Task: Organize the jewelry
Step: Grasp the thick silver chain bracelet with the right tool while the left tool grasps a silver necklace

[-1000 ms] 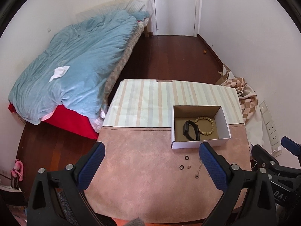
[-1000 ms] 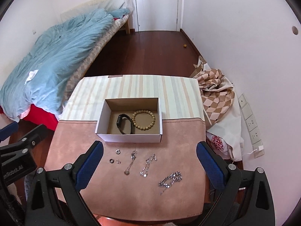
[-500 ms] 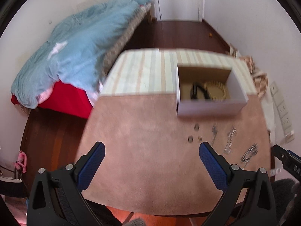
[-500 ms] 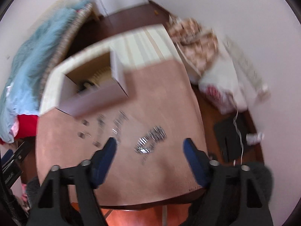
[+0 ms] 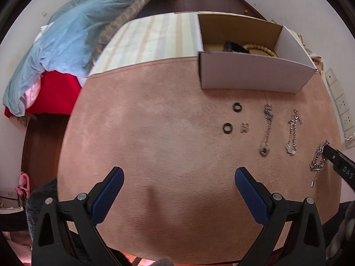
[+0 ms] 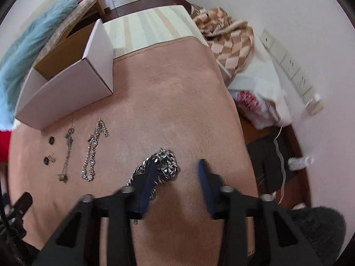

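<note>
The box (image 5: 253, 75) is sitting at the far right of the table, its near wall hiding most of what lies inside; only the top of a black band (image 5: 233, 47) and a beaded bracelet (image 5: 260, 49) are showing over the rim in the left wrist view, and from the right wrist view the inside is not visible; the right gripper (image 6: 175, 173) is blurring with motion, its jaws having just been closing, a gap showing between the pads, the left pad lying over the heavy chain (image 6: 163, 164), which is partly between them; whether the pads are pressing on it I cannot tell; the chain's near end is hidden under that finger; the left gripper (image 5: 178, 177) is hanging wide open over bare pink cloth (image 5: 155, 133), nothing between its fingers; two dark rings (image 5: 237, 106) and a small clasp (image 5: 244, 128) are lying near the box, then two thin chains (image 5: 267, 130) side by side to the right, fine detail too small to read; the heavy chain is lying nearest the right table edge, with little cloth beyond it; the widest open room is on the left and near half of the cloth; the striped far part (image 5: 155, 37) is bare; a bed (image 5: 73, 33) is standing close off the far left corner.
</note>
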Demonstrator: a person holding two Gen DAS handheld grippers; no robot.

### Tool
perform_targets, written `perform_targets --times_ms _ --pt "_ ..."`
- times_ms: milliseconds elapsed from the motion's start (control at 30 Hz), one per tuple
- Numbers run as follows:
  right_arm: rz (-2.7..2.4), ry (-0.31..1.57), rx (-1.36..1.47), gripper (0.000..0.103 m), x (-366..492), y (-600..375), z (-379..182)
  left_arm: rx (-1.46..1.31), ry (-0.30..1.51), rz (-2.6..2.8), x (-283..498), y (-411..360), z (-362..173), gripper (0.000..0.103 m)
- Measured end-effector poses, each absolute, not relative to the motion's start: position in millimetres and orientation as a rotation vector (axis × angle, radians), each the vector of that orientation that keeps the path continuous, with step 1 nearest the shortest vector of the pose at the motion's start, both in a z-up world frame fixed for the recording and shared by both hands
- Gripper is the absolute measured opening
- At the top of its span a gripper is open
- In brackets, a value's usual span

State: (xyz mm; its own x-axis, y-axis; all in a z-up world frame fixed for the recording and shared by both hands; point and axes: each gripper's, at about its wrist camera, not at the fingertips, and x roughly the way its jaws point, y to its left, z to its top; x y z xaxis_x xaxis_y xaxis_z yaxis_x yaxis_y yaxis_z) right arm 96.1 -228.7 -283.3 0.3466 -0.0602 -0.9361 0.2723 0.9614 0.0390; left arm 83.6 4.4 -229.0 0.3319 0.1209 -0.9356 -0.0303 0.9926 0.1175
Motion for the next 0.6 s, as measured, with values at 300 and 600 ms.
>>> perform_targets --times_ms 300,600 --pt "-0.227 1.175 0.289 0.011 84.9 -252.4 -276.4 0.065 1.238 -0.046 89.6 -40.0 -241.5 0.099" --pt "-0.241 1.171 0.316 0.011 78.5 -264.8 -273.0 0.122 1.223 -0.105 105.6 -71.9 -253.2 0.046"
